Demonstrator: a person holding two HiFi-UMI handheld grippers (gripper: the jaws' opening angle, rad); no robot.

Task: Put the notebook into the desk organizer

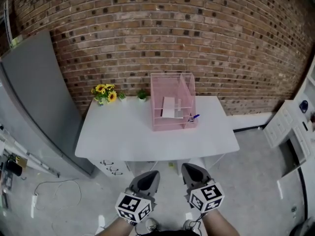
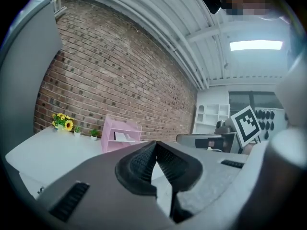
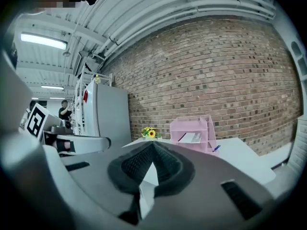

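Observation:
A pink desk organizer [image 1: 173,102] stands at the back right of the white table [image 1: 147,141]. A white notebook [image 1: 169,107] lies on one of its shelves, also visible in the right gripper view as the notebook [image 3: 192,137] inside the organizer [image 3: 194,132]. My left gripper [image 1: 147,176] and right gripper [image 1: 193,173] hang side by side over the floor, short of the table's front edge and far from the organizer. Both are shut with nothing between the jaws. In the left gripper view the left gripper [image 2: 156,150] points toward the organizer [image 2: 121,134].
A blue pen [image 1: 195,116] sticks out at the organizer's right front. Yellow flowers [image 1: 105,93] and a small green plant [image 1: 141,95] sit along the brick wall. A grey refrigerator [image 1: 34,97] stands left of the table, and a white cabinet [image 1: 290,127] to its right. Cables lie on the floor at the left.

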